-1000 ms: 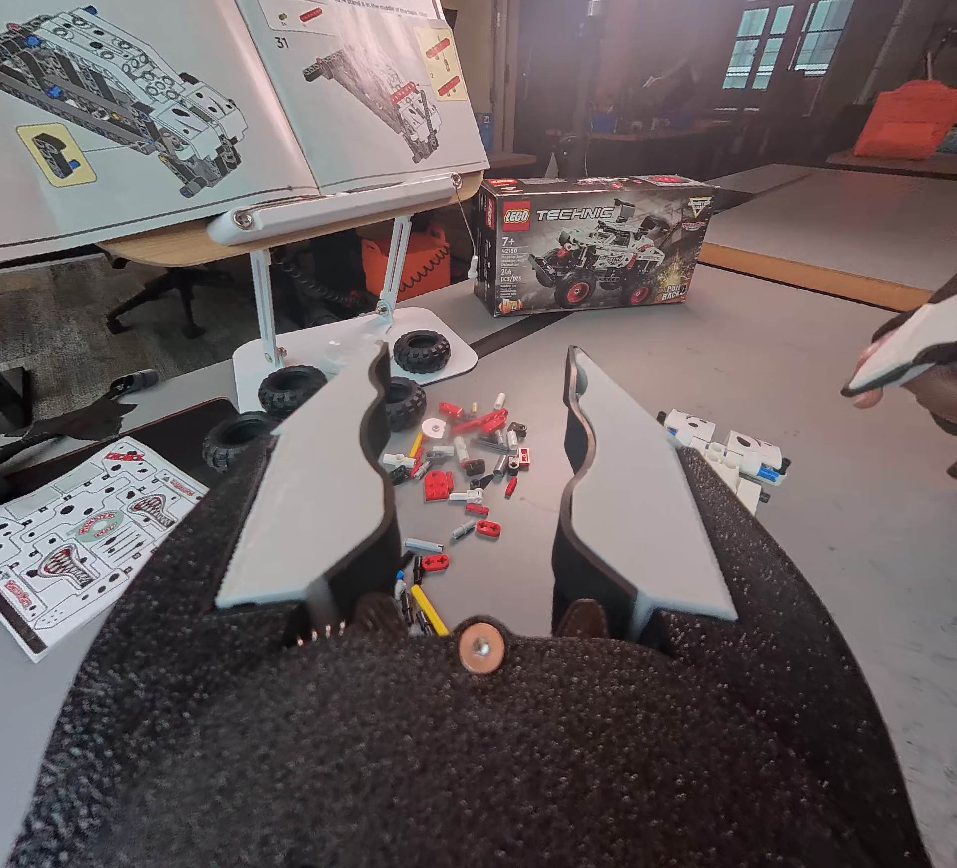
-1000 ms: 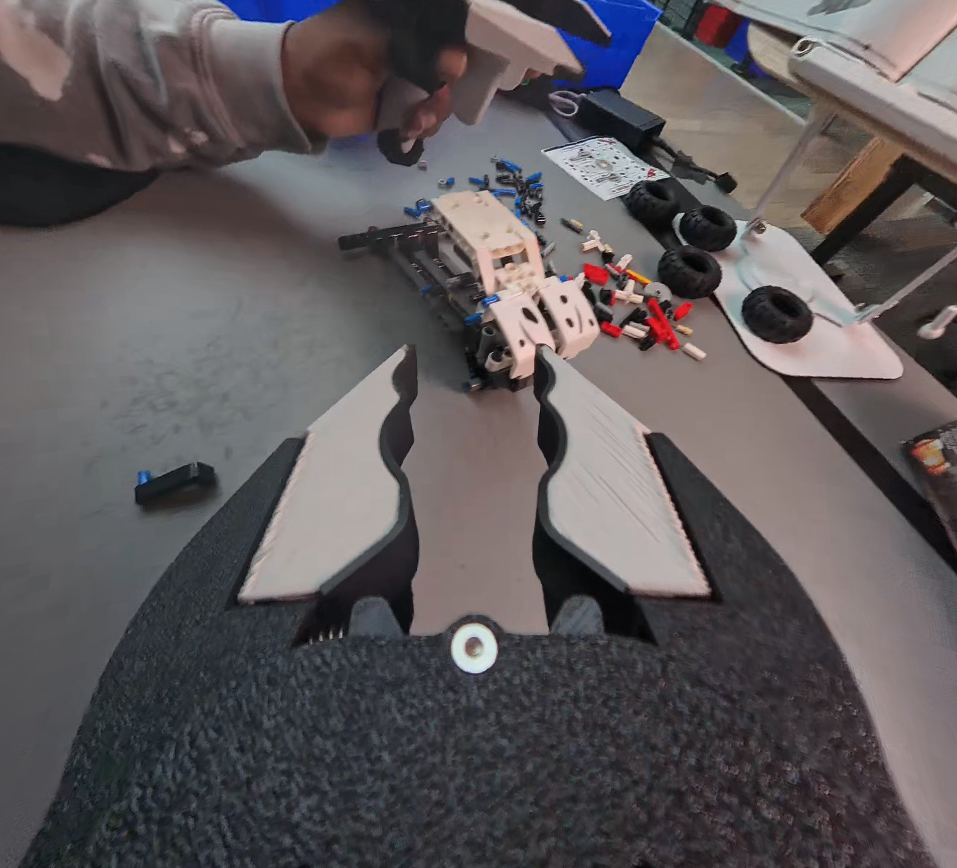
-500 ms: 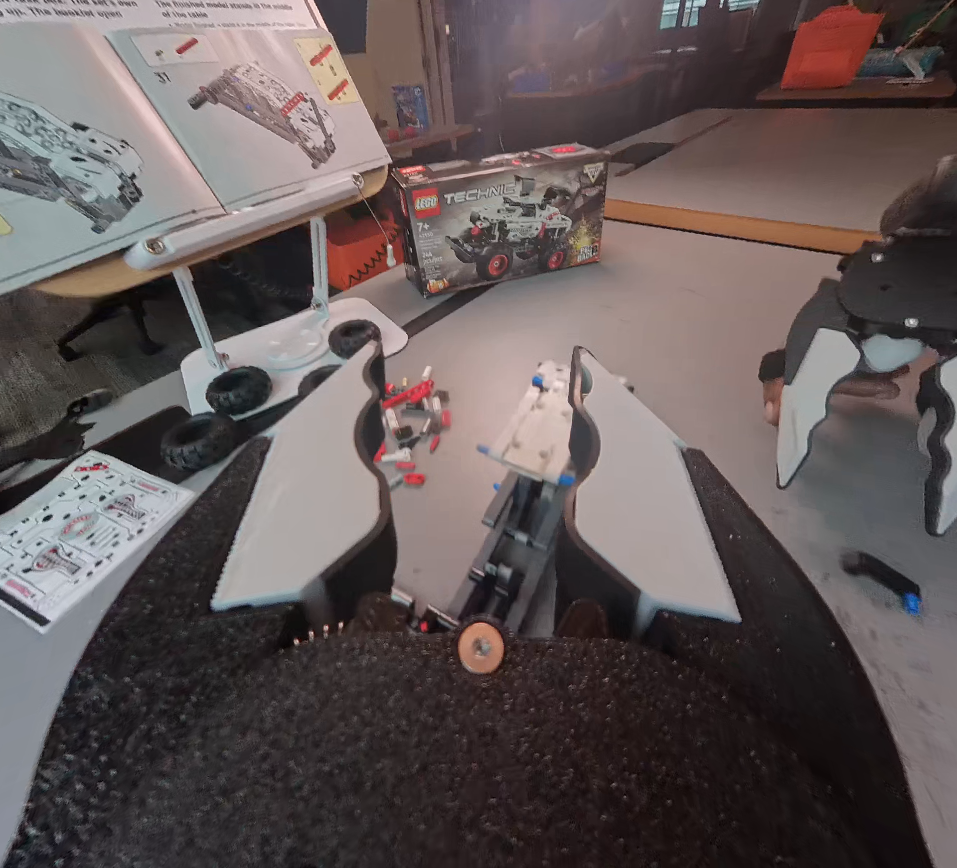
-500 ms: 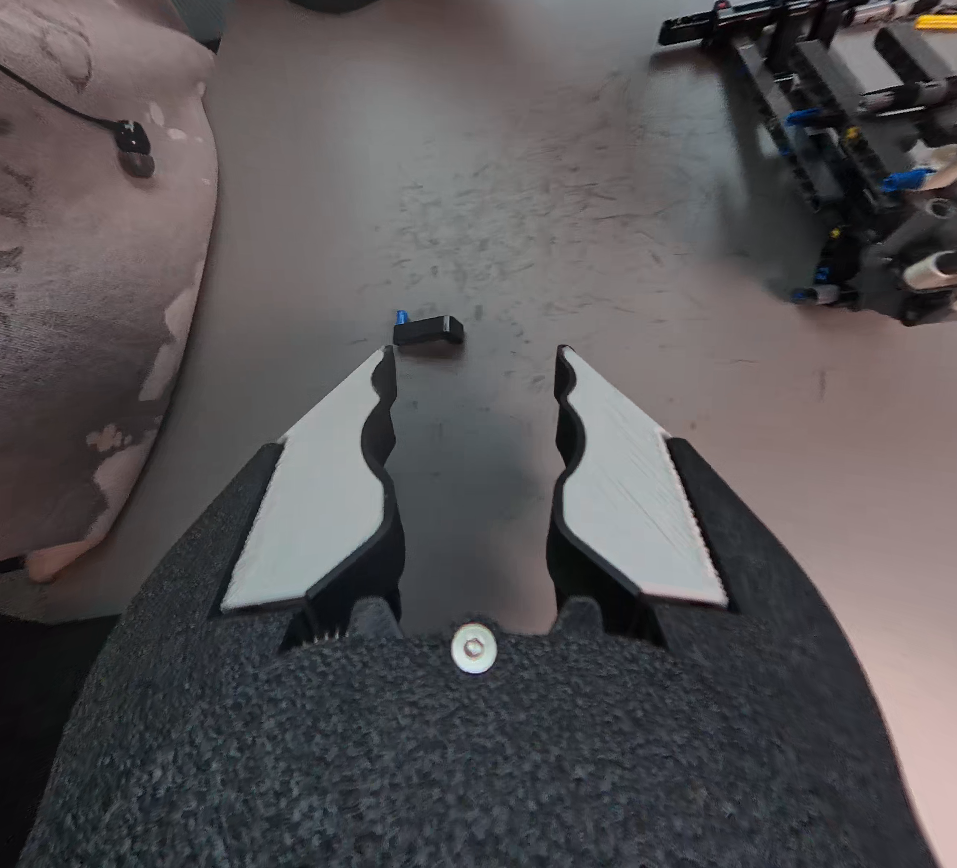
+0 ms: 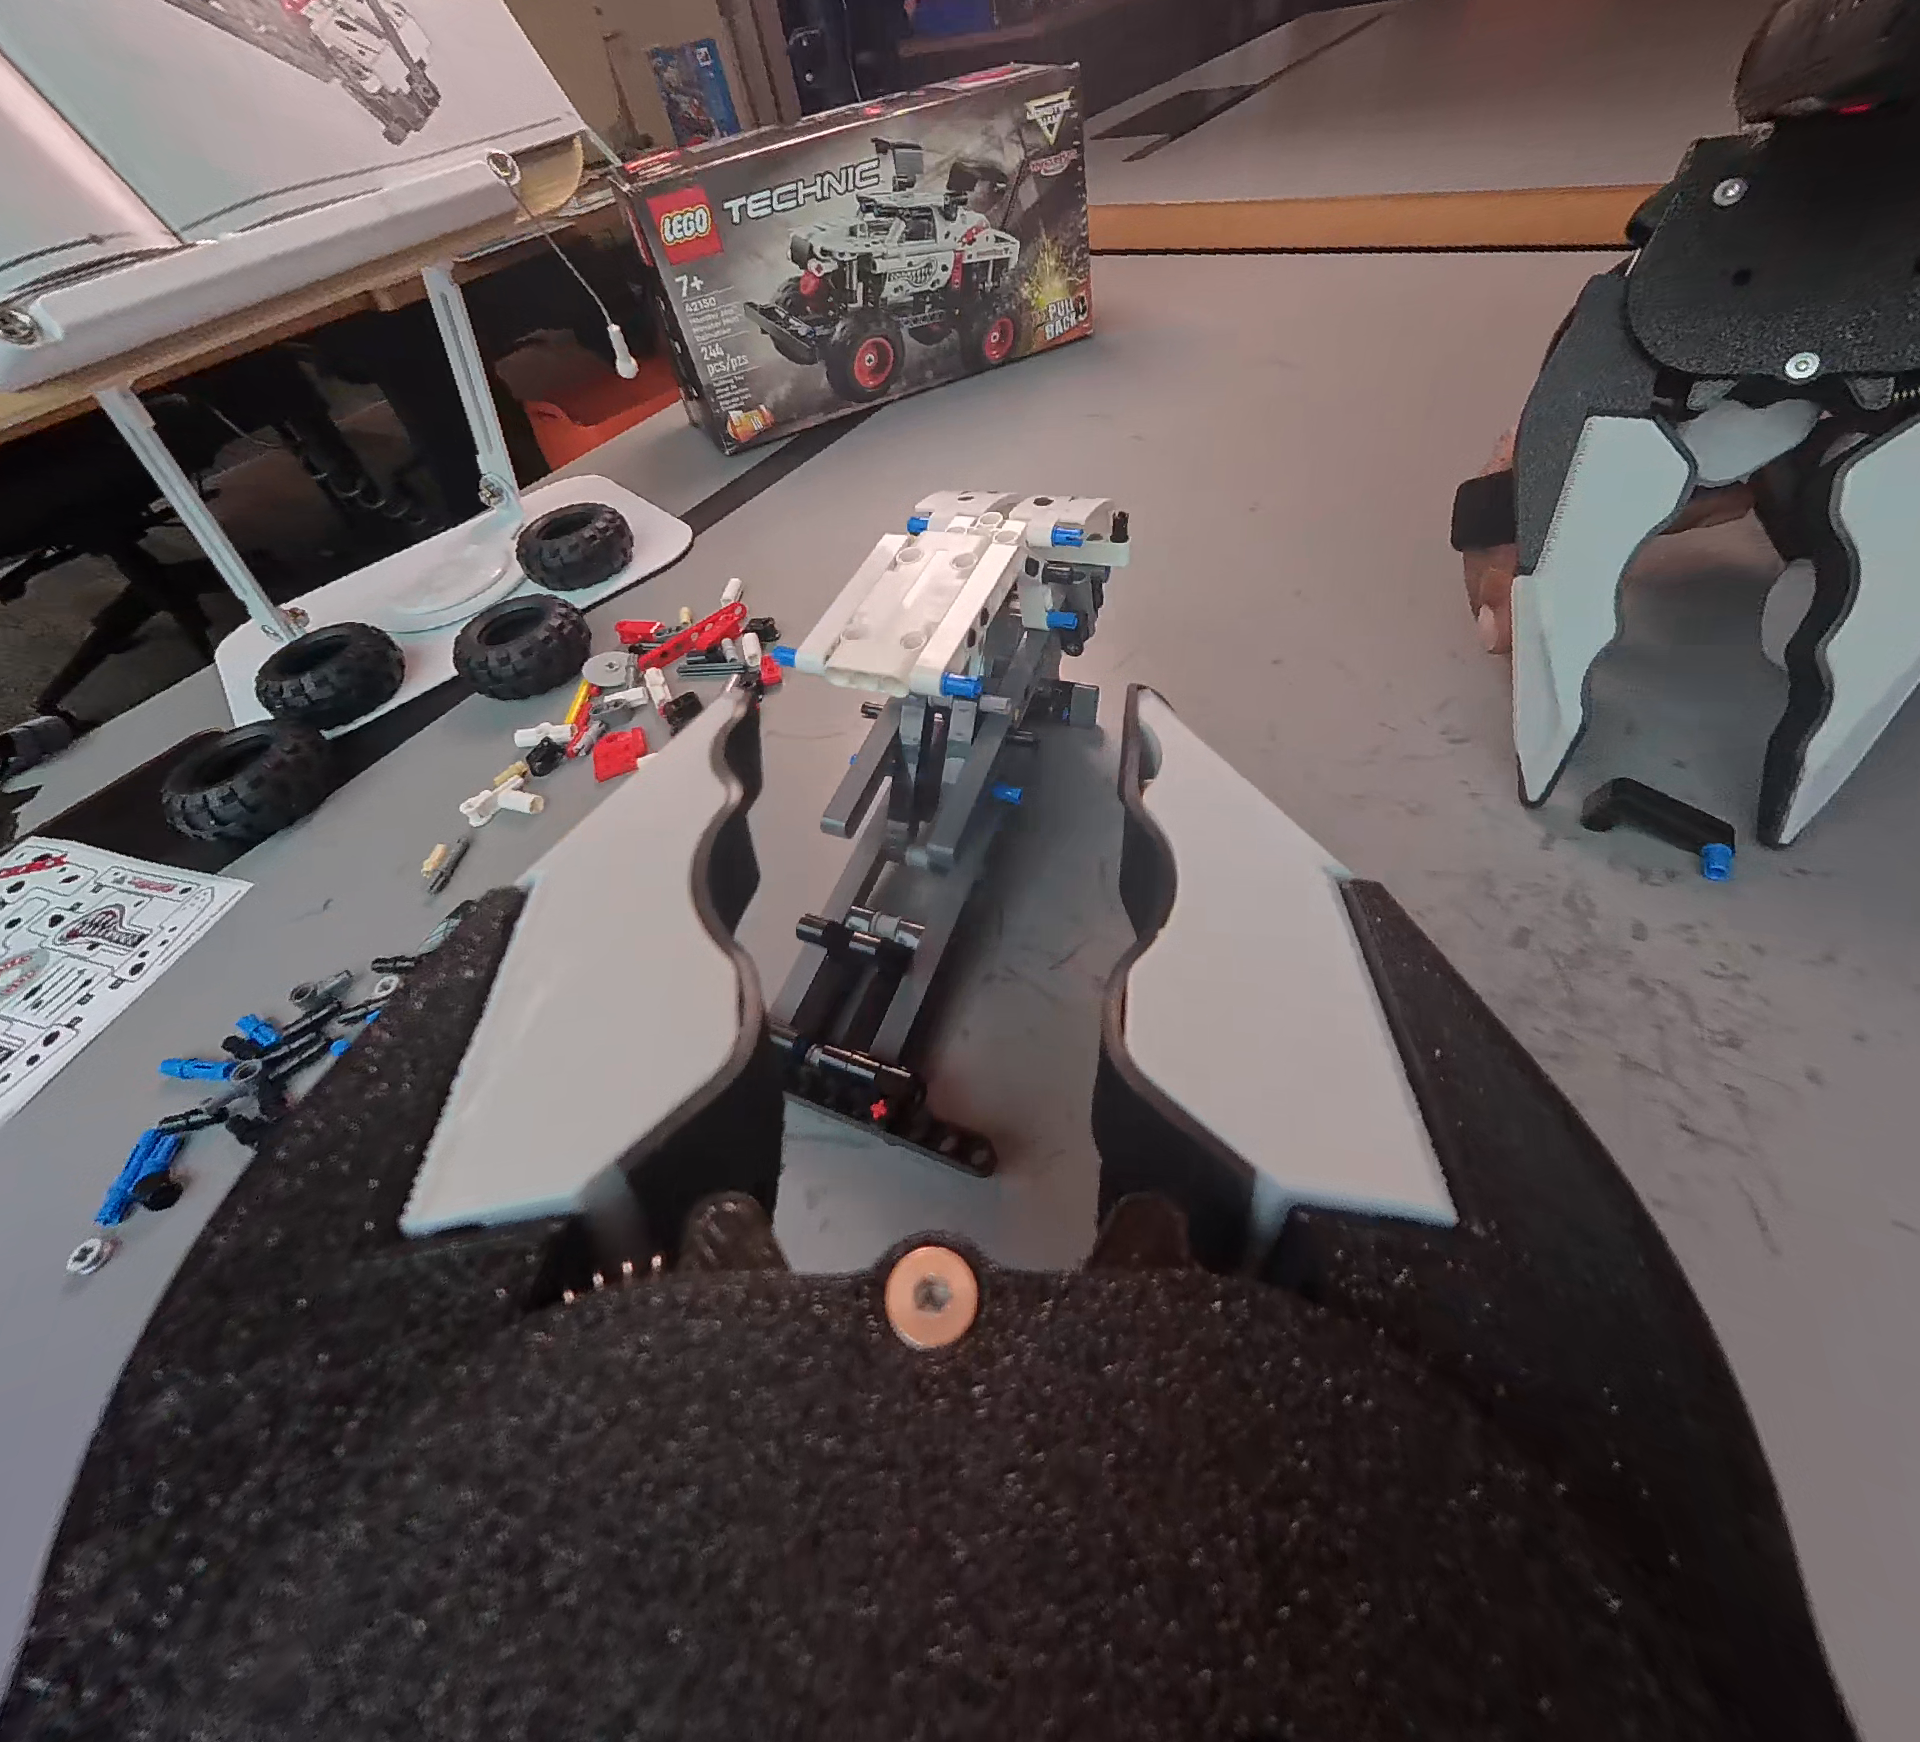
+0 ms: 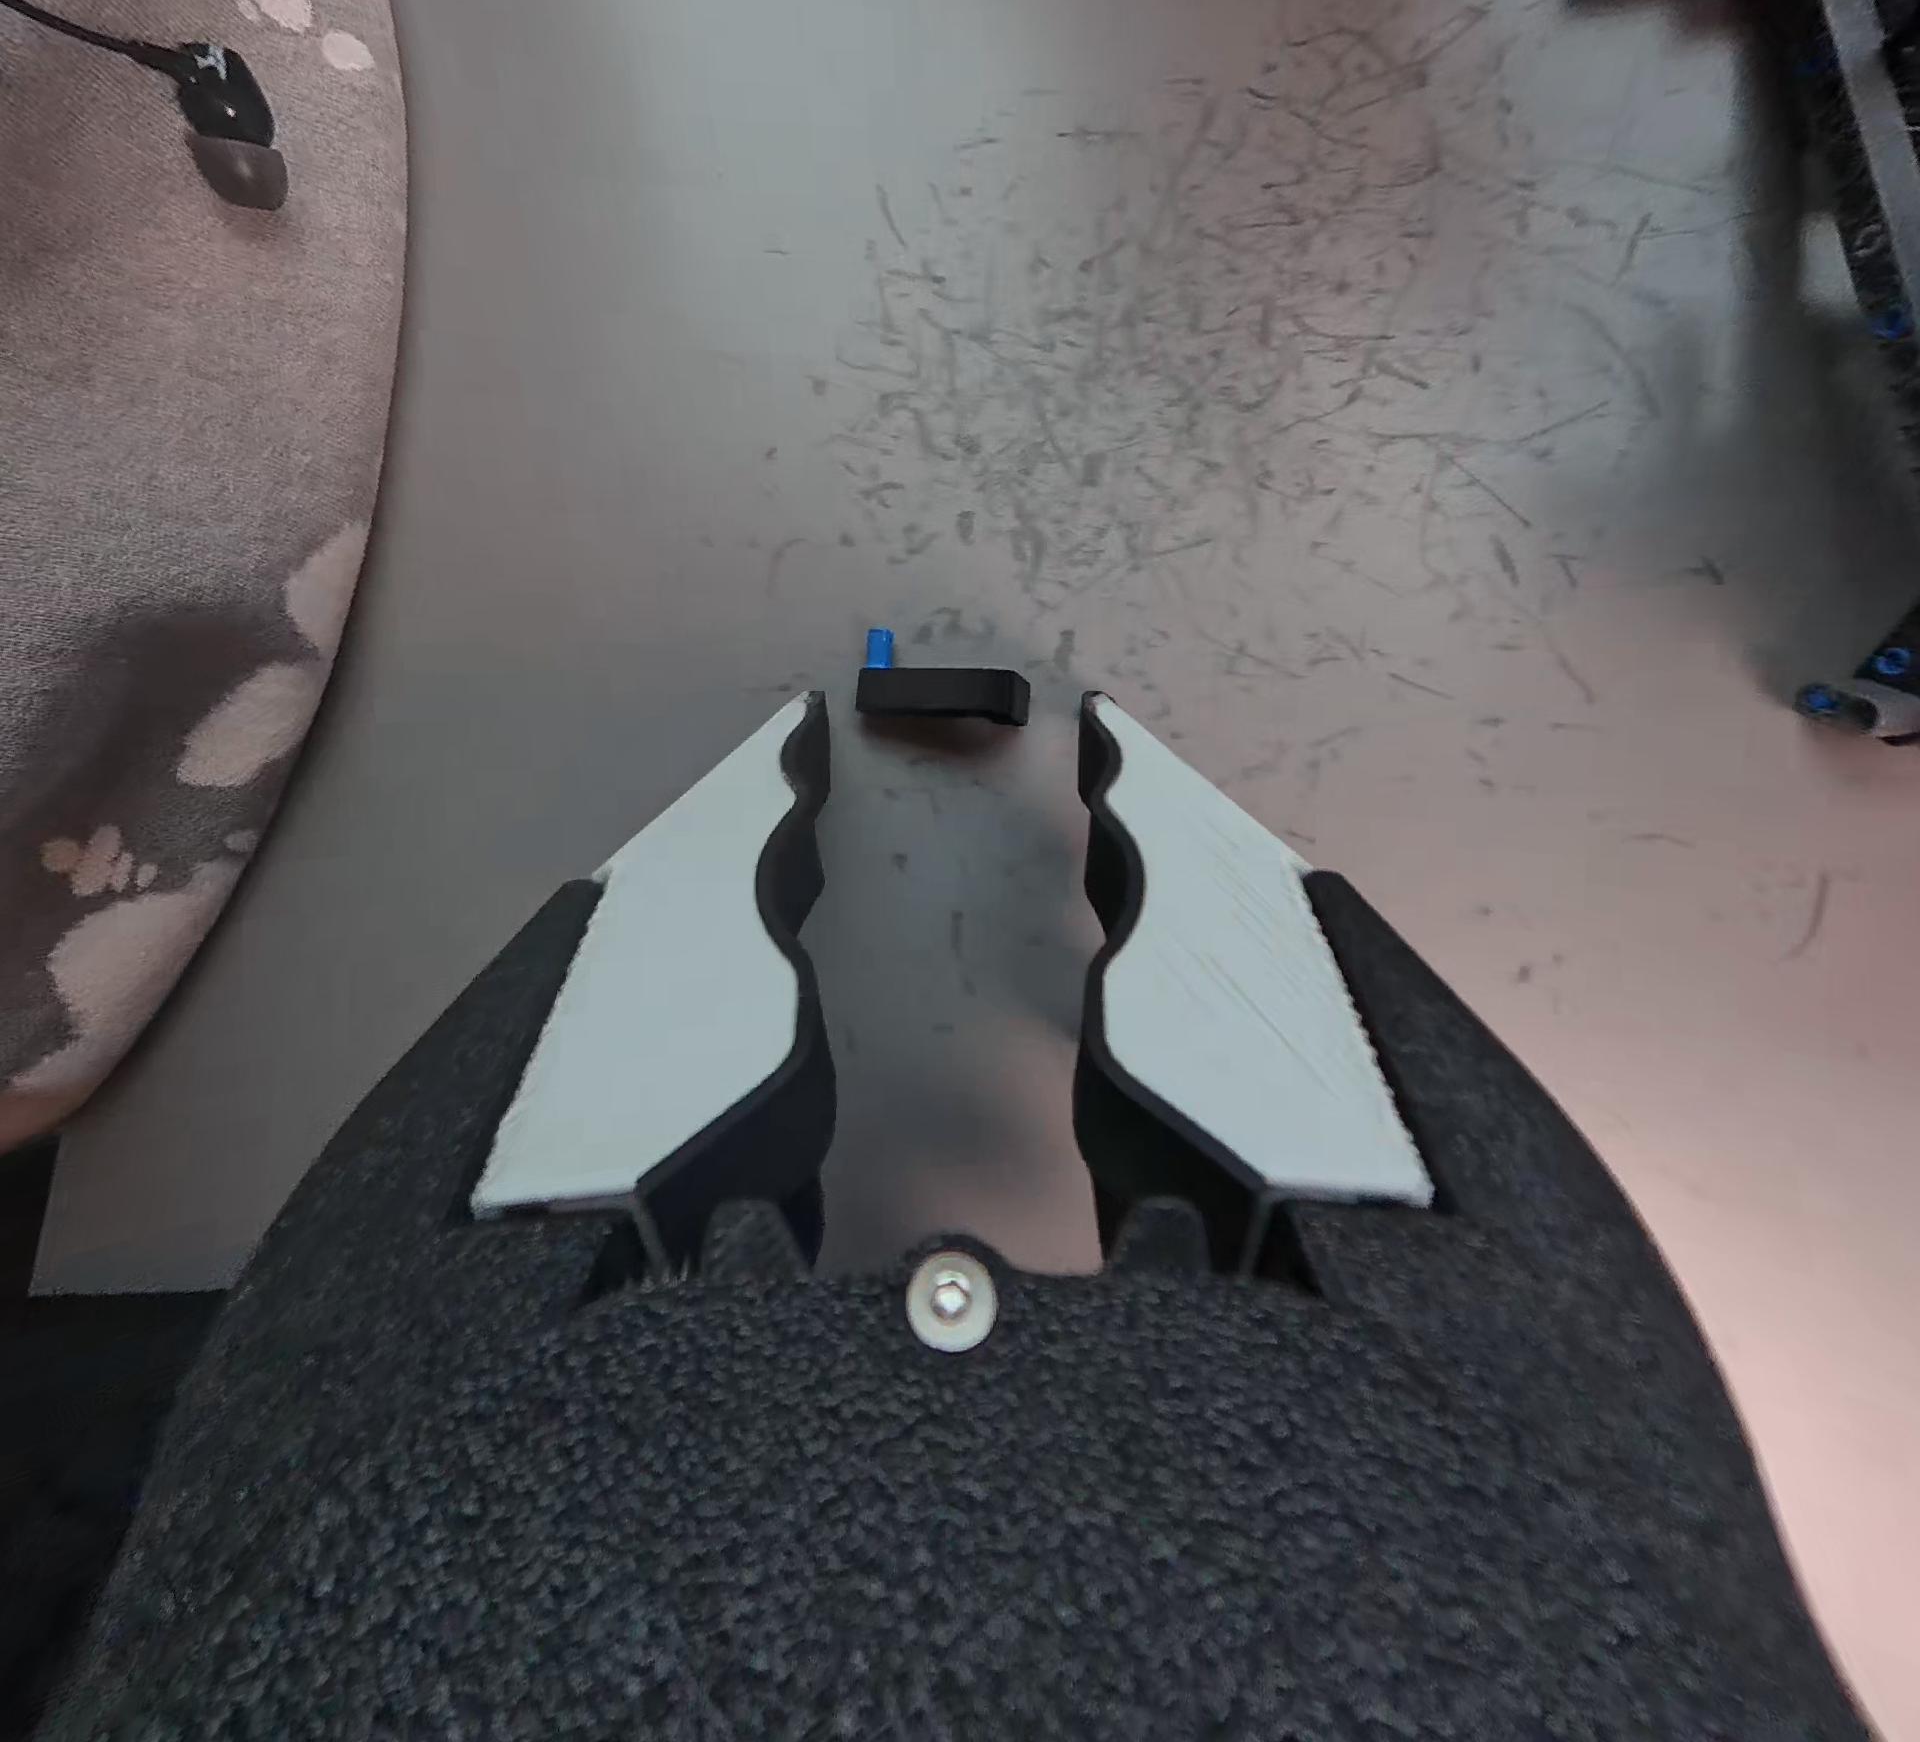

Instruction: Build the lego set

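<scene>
A half-built truck chassis (image 5: 935, 757) lies on the scuffed grey table (image 5: 1351, 466), framed by the wide-spread, empty left gripper (image 5: 935, 705). The right gripper (image 6: 951, 705), also parted and empty, points down over a small black L-shaped piece (image 6: 940, 693) with a blue pin. Loose parts (image 5: 665, 674) and knobby tyres (image 5: 520, 643) lie beside the box (image 5: 862, 269).

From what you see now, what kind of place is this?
Probably a workshop or lab: a large grey worktable, more worktables behind, and an instruction booklet on a stand by the set's box.
</scene>
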The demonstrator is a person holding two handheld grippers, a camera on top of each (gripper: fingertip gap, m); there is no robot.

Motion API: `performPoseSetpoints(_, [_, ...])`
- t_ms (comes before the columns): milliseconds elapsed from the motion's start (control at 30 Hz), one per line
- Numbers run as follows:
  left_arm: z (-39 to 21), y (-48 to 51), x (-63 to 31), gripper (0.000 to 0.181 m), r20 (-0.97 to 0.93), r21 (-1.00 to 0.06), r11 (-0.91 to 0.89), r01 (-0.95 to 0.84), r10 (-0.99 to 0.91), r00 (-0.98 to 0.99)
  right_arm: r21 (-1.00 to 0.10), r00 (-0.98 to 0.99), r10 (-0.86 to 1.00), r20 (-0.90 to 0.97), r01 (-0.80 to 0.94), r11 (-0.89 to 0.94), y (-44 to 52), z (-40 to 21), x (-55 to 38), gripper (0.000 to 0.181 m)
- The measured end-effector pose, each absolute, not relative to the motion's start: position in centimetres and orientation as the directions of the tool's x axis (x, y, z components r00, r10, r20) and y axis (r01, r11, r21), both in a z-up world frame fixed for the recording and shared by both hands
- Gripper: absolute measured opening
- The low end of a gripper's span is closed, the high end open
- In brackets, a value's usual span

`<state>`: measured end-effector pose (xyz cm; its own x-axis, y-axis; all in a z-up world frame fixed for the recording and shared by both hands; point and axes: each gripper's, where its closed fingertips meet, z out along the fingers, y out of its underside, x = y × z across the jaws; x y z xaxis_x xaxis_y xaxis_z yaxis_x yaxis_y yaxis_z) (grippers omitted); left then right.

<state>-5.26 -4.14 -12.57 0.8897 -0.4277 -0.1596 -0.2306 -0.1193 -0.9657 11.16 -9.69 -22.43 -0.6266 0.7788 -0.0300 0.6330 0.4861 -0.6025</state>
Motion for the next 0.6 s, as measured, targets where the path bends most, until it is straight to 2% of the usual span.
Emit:
performPoseSetpoints(67, [-12.4,-4.4,-4.5,0.069,-0.178,-0.963,-0.102,-0.249,-0.452,0.874,-0.607,-0.636,0.771,-0.016,0.619,0.498,-9.9,-22.5,11.0,0.042])
performPoseSetpoints(100, [-12.5,-4.6,-3.9,0.065,-0.185,-0.961,-0.097,-0.261,-0.478,0.859,-0.609,-0.638,0.770,-0.003,0.612,0.504,-9.8,-22.5,10.9,0.033])
performPoseSetpoints(200, [-13.3,-5.4,-1.6,0.057,-0.155,-0.955,-0.119,-0.271,-0.577,0.802,-0.636,-0.638,0.770,0.005,0.592,0.494,-9.7,-22.2,10.4,0.032])
performPoseSetpoints(300, [-14.0,-6.1,0.9,0.054,-0.006,-0.958,-0.213,-0.191,-0.652,0.758,-0.745,-0.560,0.817,0.135,0.486,0.457,-8.4,-19.6,7.7,0.032])
performPoseSetpoints(400, [-13.9,-6.2,2.7,0.049,0.217,-0.936,-0.350,-0.037,-0.657,0.722,-0.817,-0.412,0.860,0.301,0.354,0.455,-6.7,-15.7,5.3,0.032])
performPoseSetpoints(533, [-13.5,-6.1,4.3,0.044,0.429,-0.873,-0.471,0.126,-0.618,0.659,-0.799,-0.238,0.852,0.467,0.298,0.522,-5.3,-13.5,3.6,0.032])
performPoseSetpoints(600, [-13.8,-6.0,4.8,0.040,0.474,-0.849,-0.506,0.153,-0.601,0.644,-0.771,-0.198,0.827,0.526,0.299,0.562,-5.1,-13.4,3.2,0.032])
